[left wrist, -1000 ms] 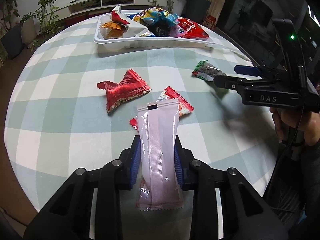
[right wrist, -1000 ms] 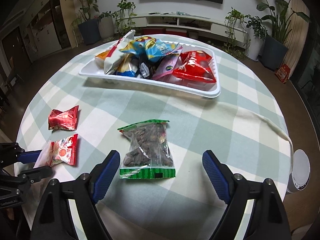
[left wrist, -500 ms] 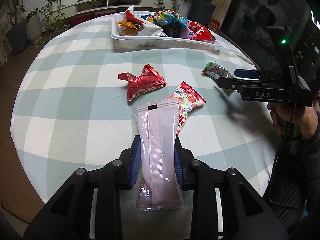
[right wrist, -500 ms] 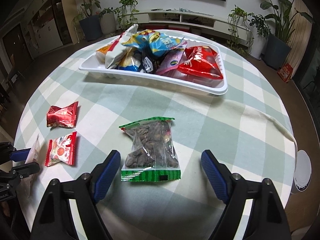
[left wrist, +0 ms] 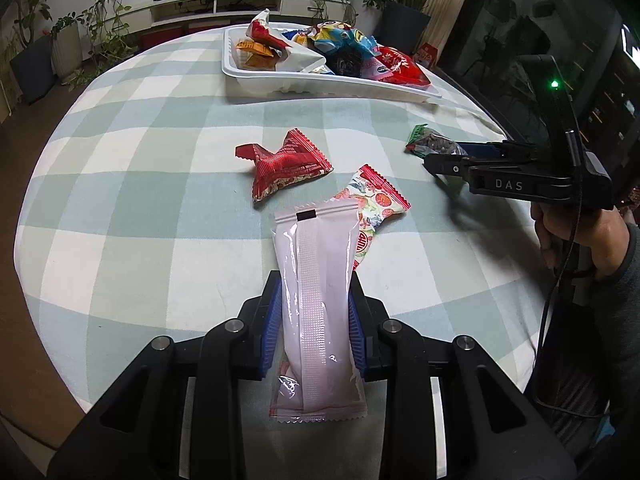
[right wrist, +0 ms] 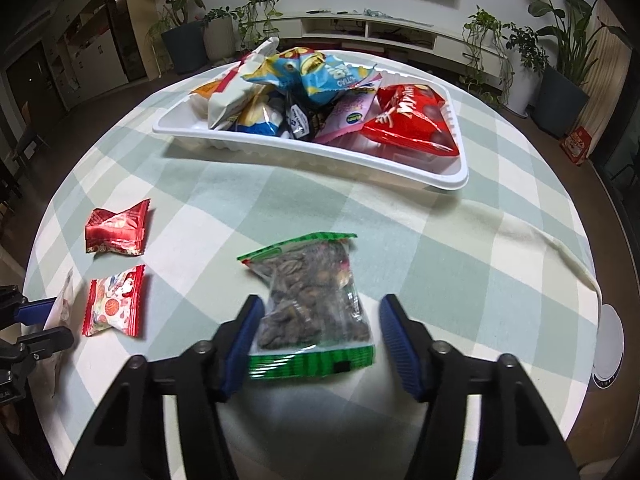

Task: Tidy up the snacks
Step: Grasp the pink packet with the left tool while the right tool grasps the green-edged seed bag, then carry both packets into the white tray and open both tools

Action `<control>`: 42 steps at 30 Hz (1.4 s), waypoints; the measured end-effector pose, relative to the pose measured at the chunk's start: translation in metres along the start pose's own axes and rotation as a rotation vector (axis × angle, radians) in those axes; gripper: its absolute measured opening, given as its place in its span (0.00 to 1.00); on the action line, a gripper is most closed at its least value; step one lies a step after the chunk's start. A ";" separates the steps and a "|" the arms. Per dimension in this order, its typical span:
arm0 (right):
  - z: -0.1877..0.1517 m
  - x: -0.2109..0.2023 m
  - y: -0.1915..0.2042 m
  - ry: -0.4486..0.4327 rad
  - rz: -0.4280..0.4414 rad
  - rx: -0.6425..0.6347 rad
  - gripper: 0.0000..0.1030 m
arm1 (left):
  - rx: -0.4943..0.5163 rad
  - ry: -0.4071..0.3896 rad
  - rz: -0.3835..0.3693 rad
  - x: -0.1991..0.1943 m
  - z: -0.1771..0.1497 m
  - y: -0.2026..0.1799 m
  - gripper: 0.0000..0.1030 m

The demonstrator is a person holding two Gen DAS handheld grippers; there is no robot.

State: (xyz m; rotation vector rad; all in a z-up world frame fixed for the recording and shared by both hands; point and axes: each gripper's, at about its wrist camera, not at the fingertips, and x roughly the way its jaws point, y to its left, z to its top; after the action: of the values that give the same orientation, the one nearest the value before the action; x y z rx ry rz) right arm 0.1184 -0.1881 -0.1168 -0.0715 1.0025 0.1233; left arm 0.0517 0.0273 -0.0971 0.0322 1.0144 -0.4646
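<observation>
My left gripper (left wrist: 314, 320) is shut on a long pale pink snack packet (left wrist: 318, 300), held above the table. A red wrapper (left wrist: 286, 164) and a red-edged patterned wrapper (left wrist: 376, 200) lie ahead of it. My right gripper (right wrist: 320, 336) is open, its jaws on either side of a clear green-edged bag of seeds (right wrist: 312, 304), which lies on the cloth. The white tray (right wrist: 320, 160) holds several snack bags at the far side. The tray also shows in the left wrist view (left wrist: 332, 84), with the right gripper (left wrist: 452, 156) over the seed bag (left wrist: 428, 144).
The round table has a green and white checked cloth (right wrist: 460, 260). The red wrapper (right wrist: 116, 228) and patterned wrapper (right wrist: 114, 300) lie left of the seed bag. Potted plants and a low TV shelf stand beyond the table.
My right gripper has moved forward and down so its jaws now flank the seed bag, and they have narrowed. My left gripper, still holding the pink packet, has drifted left and back a little.
</observation>
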 end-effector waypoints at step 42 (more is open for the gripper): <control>0.095 -0.067 -0.067 -0.271 0.138 0.247 0.27 | 0.075 -0.193 -0.024 -0.047 0.176 0.015 0.27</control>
State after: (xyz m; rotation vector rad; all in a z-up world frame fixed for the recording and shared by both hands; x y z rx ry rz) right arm 0.1717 -0.2478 -0.0094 0.2359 0.7449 0.1306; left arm 0.1795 0.0157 0.0337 0.0415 0.8088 -0.5171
